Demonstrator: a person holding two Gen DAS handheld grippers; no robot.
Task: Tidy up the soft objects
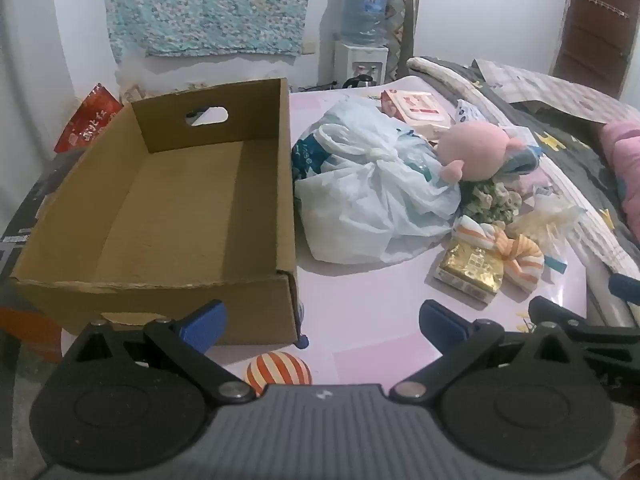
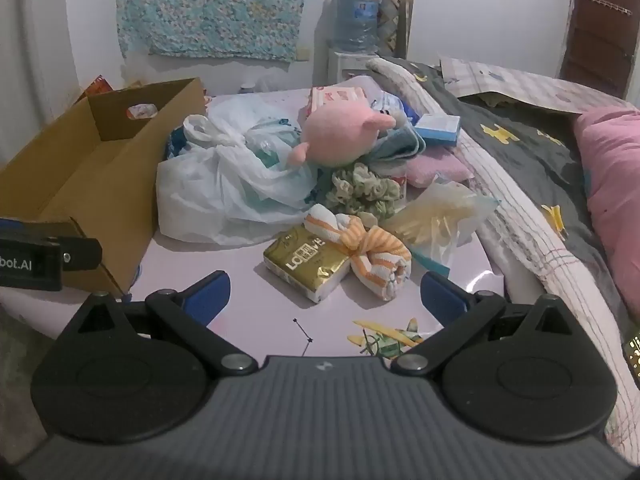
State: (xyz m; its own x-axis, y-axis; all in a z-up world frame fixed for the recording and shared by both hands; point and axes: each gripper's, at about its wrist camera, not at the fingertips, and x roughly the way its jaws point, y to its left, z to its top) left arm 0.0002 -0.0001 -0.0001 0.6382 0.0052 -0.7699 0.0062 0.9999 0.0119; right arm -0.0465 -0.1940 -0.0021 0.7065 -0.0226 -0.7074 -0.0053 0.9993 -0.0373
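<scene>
Corrugated brown cardboard forms the open-topped box [image 1: 160, 208], a long rectangular tray with an oval hand-hole cut in its far end wall and a torn near rim; nothing shows inside it, and it serves as the landmark for all else on the glossy pale-pink tabletop [image 1: 360, 304]. Just beside the box's right wall, and seemingly touching it, slumps a knotted, crinkled white plastic bag [image 1: 372, 200]. Against the bag's far side, away from the box, rests a round pink plush toy [image 1: 476, 152] of smooth nap, lying on folded blue-grey cloth. Nearer than the plush lies a ruffled green scrunchie [image 2: 364, 188], and nearer still a foil-wrapped gold tissue pack [image 2: 308, 264], block-shaped, touching a rolled orange-and-white striped towel [image 2: 380, 264] tied in a bow. A crumpled clear bag [image 2: 440, 216] lies on the far side of the towel from the box. At the box's near right corner sits an orange-and-white striped ball [image 1: 278, 372]. Left gripper [image 1: 322, 322]: blue-padded jaws spread wide, holding nothing, over the box's near right corner. Right gripper [image 2: 324, 294]: jaws likewise fully apart and empty, well apart from the box, short of the tissue pack.
</scene>
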